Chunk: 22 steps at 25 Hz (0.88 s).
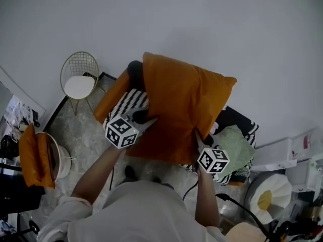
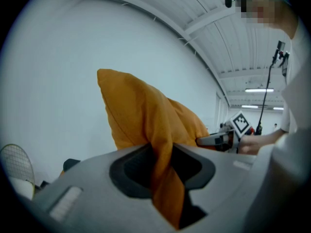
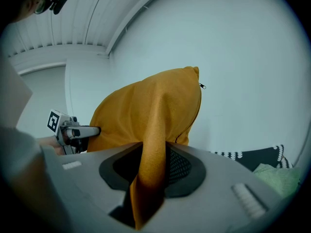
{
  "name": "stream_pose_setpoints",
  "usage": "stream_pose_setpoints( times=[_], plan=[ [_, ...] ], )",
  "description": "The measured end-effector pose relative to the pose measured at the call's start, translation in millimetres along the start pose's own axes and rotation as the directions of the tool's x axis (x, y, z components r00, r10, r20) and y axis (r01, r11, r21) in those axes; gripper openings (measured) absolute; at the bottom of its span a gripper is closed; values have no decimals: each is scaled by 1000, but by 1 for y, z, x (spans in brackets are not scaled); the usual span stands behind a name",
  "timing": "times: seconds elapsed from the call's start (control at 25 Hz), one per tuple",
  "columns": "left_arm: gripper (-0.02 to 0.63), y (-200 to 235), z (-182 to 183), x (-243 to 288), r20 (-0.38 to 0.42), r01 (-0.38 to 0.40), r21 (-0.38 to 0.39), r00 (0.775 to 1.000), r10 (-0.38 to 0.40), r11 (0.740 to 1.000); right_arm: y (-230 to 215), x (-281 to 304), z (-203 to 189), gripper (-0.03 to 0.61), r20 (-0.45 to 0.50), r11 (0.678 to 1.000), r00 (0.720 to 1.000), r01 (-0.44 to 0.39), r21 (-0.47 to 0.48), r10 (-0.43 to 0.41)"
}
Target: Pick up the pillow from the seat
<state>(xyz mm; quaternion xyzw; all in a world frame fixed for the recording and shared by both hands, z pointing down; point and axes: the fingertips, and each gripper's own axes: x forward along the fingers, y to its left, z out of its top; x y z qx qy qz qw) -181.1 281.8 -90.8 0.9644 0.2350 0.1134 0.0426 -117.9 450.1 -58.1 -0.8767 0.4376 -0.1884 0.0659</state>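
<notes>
An orange pillow [image 1: 181, 105] hangs lifted in the air in front of the pale wall, above the seat. My left gripper [image 1: 146, 121] is shut on its left lower edge, and orange fabric [image 2: 163, 169] is pinched between its pads. On the right lower corner my right gripper [image 1: 198, 137] is shut too, with a fold of the pillow [image 3: 150, 164] squeezed in its jaws. From each gripper view the other gripper shows across the pillow. The seat [image 1: 237, 120] below holds black-and-white cushions and a second orange cushion [image 1: 112, 97].
A gold wire chair [image 1: 79, 77] with a white pad stands far left. A pale green cloth [image 1: 233, 146] lies on the seat's right side. An orange cushion [image 1: 34, 158] and a white drum sit at the left; clutter and a cable lie at the lower right.
</notes>
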Motion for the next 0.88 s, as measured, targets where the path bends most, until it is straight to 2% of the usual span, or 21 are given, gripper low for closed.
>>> stream_pose_setpoints(
  times=[0.88],
  plan=[
    [123,-7,10,5,21,-16,13,1000,16,1000,-6,-8,7,127,21,1000,1000,-11,-1,11]
  ],
)
